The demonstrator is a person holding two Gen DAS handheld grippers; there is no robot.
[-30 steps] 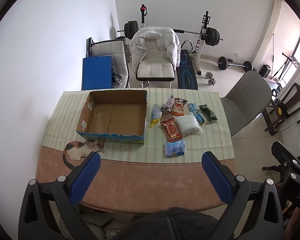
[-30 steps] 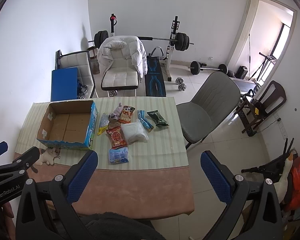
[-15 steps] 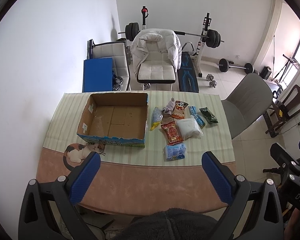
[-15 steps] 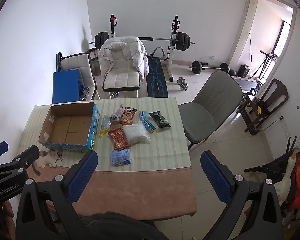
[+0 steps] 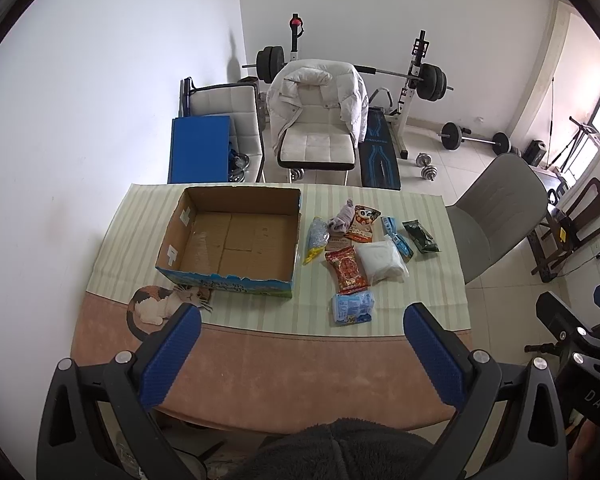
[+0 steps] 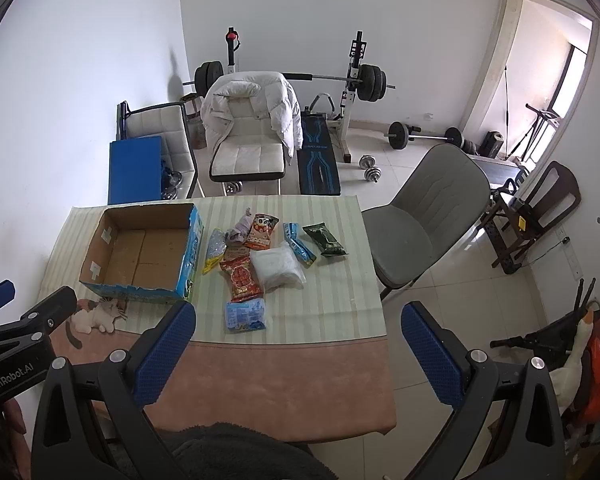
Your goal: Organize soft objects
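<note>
An open cardboard box (image 5: 204, 272) (image 6: 100, 240) with nothing in it stands on the left of the table. To its right lie several soft packets: a red snack bag (image 5: 346, 270) (image 6: 241, 276), a white pouch (image 5: 381, 261) (image 6: 278, 267), a light blue packet (image 5: 353, 308) (image 6: 245, 315), a green packet (image 5: 420, 236) (image 6: 325, 239), an orange bag (image 5: 363, 224) and a grey cloth (image 5: 342, 220). My left gripper (image 5: 300, 354) and right gripper (image 6: 296, 354) both hang open, high above the table's near edge, holding nothing.
The table (image 5: 260, 368) has a striped cloth and a cat picture (image 5: 160, 304). A grey chair (image 6: 420, 216) stands at its right side. Behind are a white chair with a jacket (image 5: 316, 120), a blue panel (image 5: 198, 148) and weight equipment (image 5: 420, 76).
Both cameras have drifted slightly back and up, so the table looks a little lower and farther away. Nothing on the table has moved; both grippers stay open.
</note>
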